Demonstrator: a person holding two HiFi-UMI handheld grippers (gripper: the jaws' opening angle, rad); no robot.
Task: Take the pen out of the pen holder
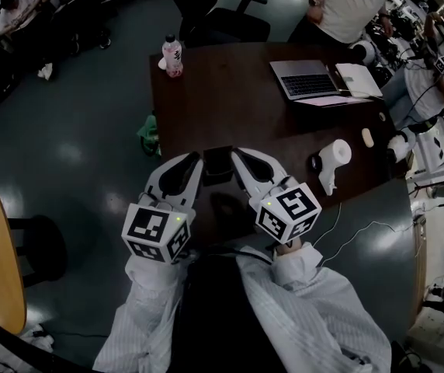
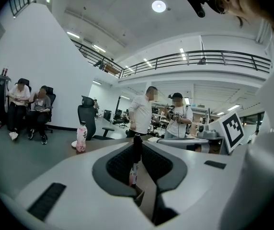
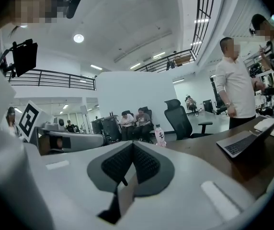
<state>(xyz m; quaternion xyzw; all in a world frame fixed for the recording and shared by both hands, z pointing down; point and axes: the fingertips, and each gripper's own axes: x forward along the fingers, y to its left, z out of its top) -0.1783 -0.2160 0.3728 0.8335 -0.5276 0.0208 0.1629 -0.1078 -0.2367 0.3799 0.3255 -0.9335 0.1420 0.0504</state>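
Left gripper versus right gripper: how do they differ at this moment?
The left gripper grips an upright pen, dark cap on top; the right gripper has no pen, its pads meeting at the tips. The left gripper sits left of the dark pen holder, the right gripper right of it. Both carry a marker cube.

No print readable — the bottle (image 1: 173,56) label blurs.

black-capped pen (image 2: 136,158) stands upright at the dark, boxy pen holder (image 1: 218,164).
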